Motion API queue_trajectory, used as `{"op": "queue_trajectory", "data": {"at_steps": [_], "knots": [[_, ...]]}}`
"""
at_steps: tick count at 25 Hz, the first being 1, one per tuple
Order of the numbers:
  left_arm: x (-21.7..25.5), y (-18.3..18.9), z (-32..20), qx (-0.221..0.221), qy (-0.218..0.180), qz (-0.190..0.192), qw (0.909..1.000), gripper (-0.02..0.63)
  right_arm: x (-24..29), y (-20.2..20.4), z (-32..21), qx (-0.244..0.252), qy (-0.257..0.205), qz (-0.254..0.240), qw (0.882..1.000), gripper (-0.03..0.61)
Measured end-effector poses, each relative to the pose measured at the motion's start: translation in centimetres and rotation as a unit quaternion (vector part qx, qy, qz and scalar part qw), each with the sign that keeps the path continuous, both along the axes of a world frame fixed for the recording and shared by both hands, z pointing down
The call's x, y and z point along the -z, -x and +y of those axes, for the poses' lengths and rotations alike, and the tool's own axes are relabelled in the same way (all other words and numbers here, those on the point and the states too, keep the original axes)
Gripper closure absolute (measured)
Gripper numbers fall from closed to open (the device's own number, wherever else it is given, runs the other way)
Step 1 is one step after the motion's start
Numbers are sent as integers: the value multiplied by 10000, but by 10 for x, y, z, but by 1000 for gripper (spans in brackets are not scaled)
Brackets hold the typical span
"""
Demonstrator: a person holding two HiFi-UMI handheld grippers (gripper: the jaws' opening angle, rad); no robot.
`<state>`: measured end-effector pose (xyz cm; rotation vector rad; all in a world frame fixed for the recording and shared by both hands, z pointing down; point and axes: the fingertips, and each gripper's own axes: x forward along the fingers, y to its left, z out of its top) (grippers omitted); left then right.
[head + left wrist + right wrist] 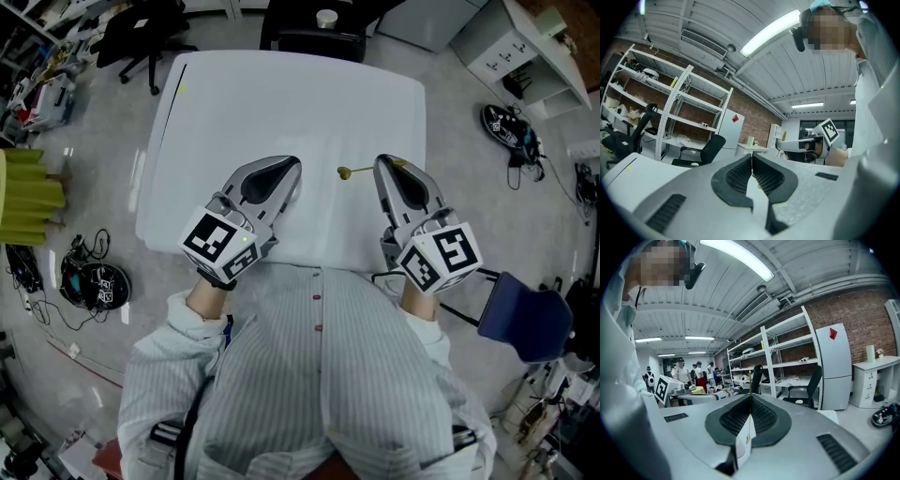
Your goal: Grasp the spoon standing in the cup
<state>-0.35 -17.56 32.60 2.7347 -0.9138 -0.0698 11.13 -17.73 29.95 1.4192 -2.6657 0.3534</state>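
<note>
The spoon (pixel 352 172) is not standing in any cup. No cup is showing in any view. It is sitting at the very tip of the right gripper (pixel 382 164), which is pressing its jaws together on the thin handle. In the right gripper view the handle is running along the seam where the two pads meet and poking out past the tip as a fine olive line.

The spoon's long axis is lying across the line the gripper is pointing along, not in line with it. From the head view the yellow-green bowl end is sticking out from the tip toward the left gripper (pixel 292 167), and a short yellowish stub is showing on the tip's other side.

The right gripper is therefore the one on the spoon. The left one is hanging just beside it, well short of the bowl, with its pads meeting at the tip and nothing between them. Both are hovering over the near edge of the white table (pixel 281 94), pointing roughly level and away from the person.

Judging by this, the grasp looks already made, so any coming move depends on keeping that crosswise pinch from slipping.
</note>
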Motion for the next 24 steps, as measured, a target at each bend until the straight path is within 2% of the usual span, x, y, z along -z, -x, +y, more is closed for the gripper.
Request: {"op": "queue_trajectory", "data": {"at_steps": [13, 24], "knots": [[6, -15, 4, -179, -42, -49, 9998, 603, 3, -14, 3, 23, 36, 9, 10000, 568], [11, -7, 0, -251, -257, -49, 9993, 603, 8, 25, 9, 521, -123, 148, 9985, 568]]}}
